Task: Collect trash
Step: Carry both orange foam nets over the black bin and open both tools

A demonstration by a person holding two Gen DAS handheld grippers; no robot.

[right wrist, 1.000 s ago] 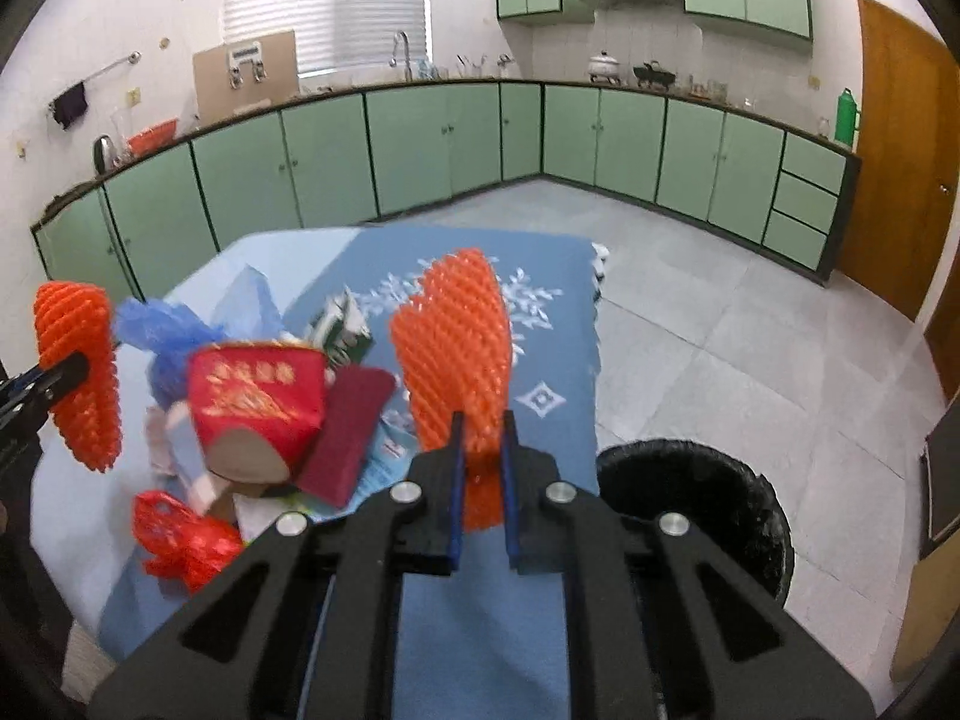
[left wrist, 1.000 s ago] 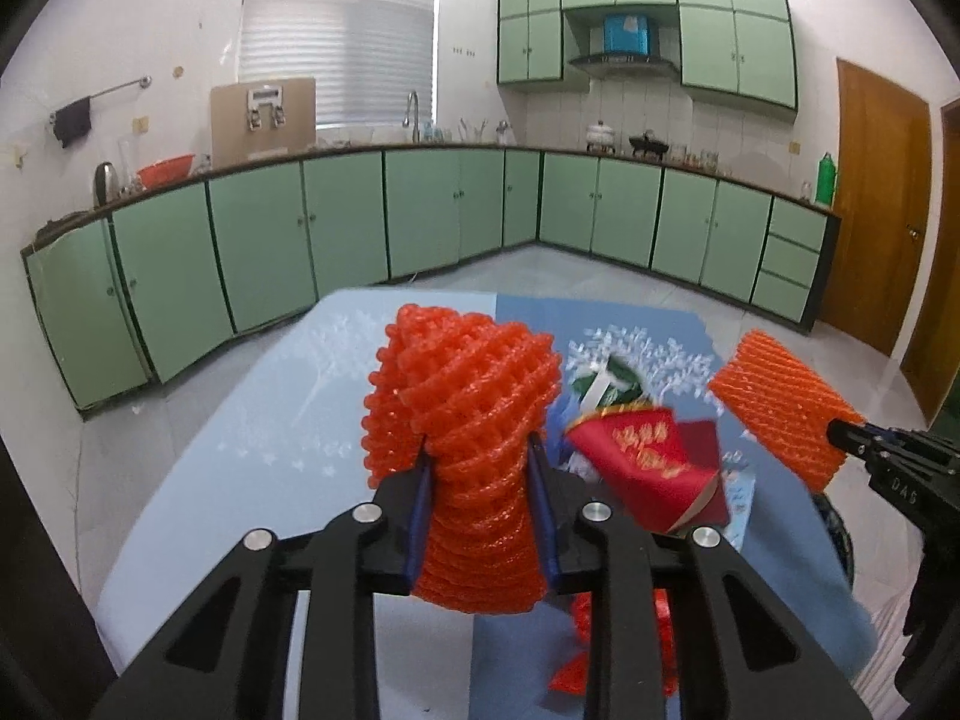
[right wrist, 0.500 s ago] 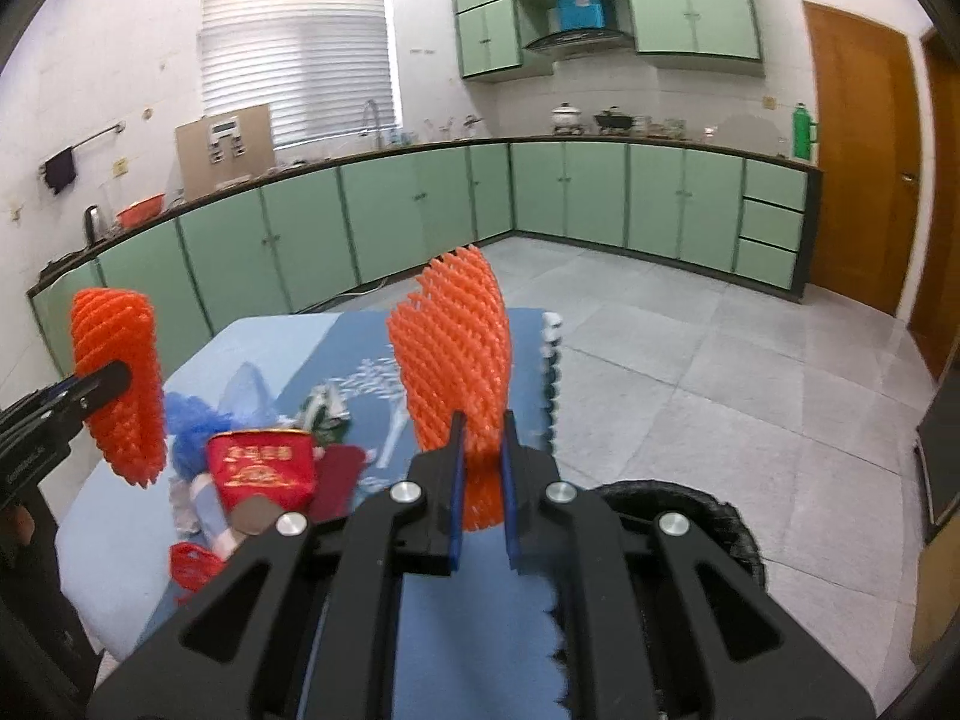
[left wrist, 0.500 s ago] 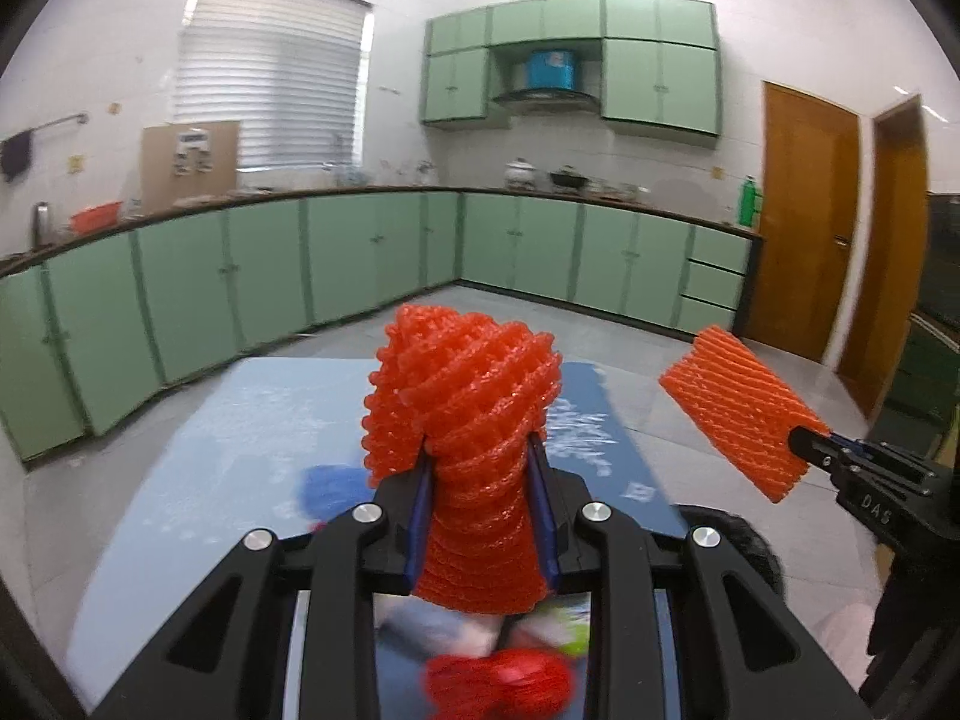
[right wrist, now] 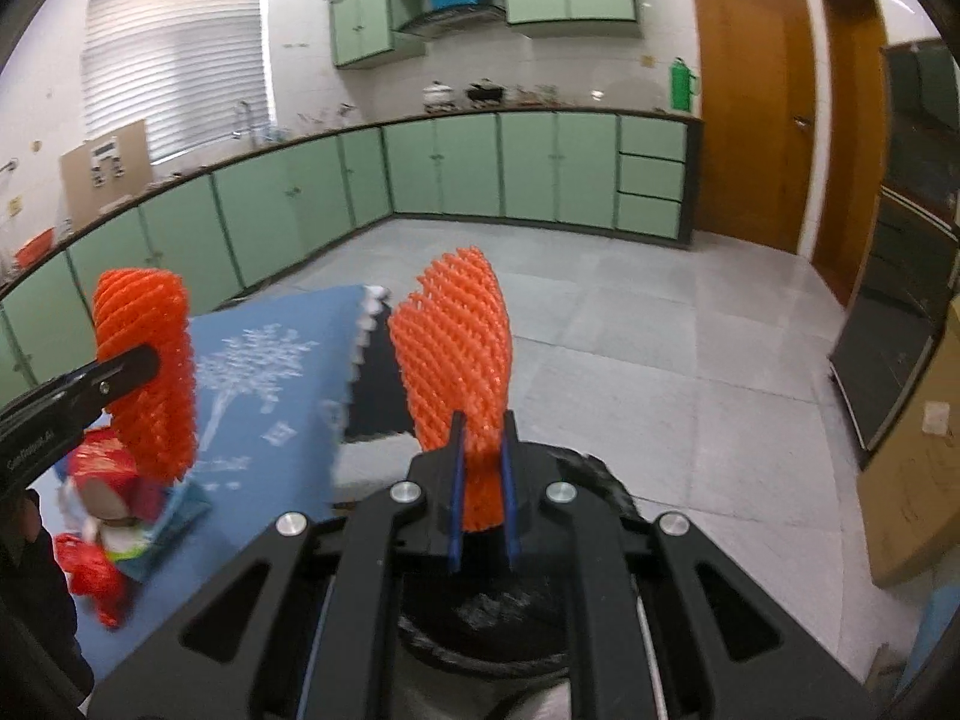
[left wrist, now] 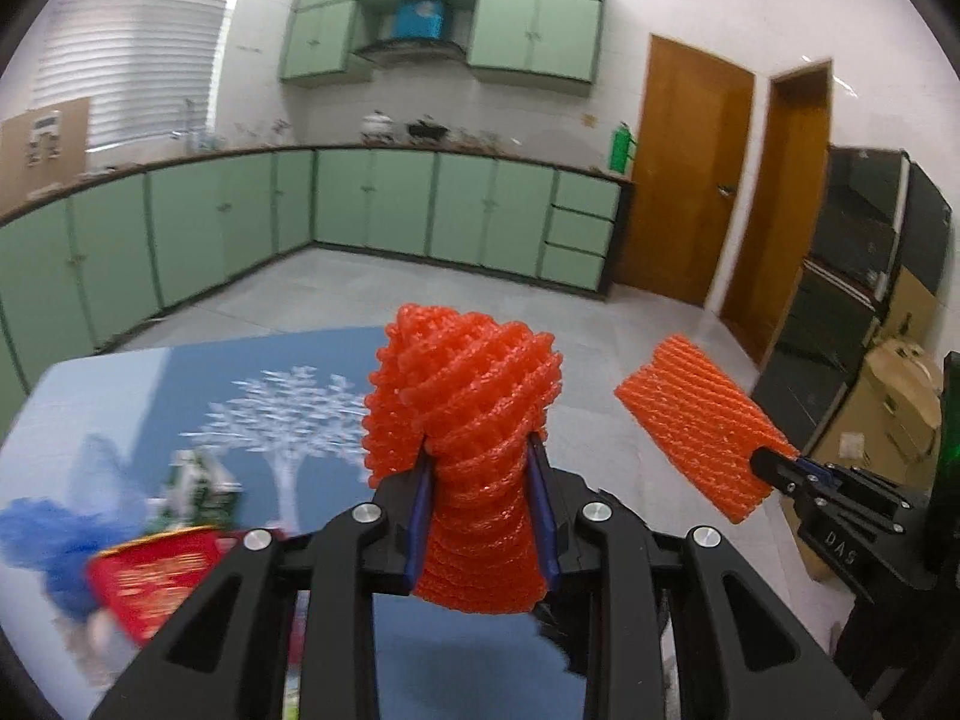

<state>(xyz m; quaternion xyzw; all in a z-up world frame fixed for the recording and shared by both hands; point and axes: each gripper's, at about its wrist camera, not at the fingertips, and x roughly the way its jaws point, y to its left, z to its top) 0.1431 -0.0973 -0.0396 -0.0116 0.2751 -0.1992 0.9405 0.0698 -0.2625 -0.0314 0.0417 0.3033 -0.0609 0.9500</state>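
My left gripper [left wrist: 480, 474] is shut on an orange foam net sleeve [left wrist: 468, 396] and holds it above the right end of the blue tablecloth [left wrist: 252, 396]. My right gripper [right wrist: 480, 456] is shut on a second orange foam net [right wrist: 456, 336], held over a black trash bin [right wrist: 498, 618] on the floor beside the table. Each gripper shows in the other's view: the right one [left wrist: 774, 468] with its net [left wrist: 696, 420], the left one [right wrist: 144, 360] with its net [right wrist: 150, 360]. A red paper cup [left wrist: 150, 576] and other trash lie on the table.
A blue plastic bag [left wrist: 36, 534], a green-white carton [left wrist: 198, 486] and red net scraps [right wrist: 90, 576] lie on the table. Green cabinets [left wrist: 372, 204] line the far walls. Wooden doors [left wrist: 684, 180] and cardboard boxes [left wrist: 900, 396] stand at the right. Grey tile floor [right wrist: 660, 324] lies beyond.
Both grippers have swung to the right with their nets. The right gripper now hangs over the black bin, and the trash pile has slid to the left of both views.
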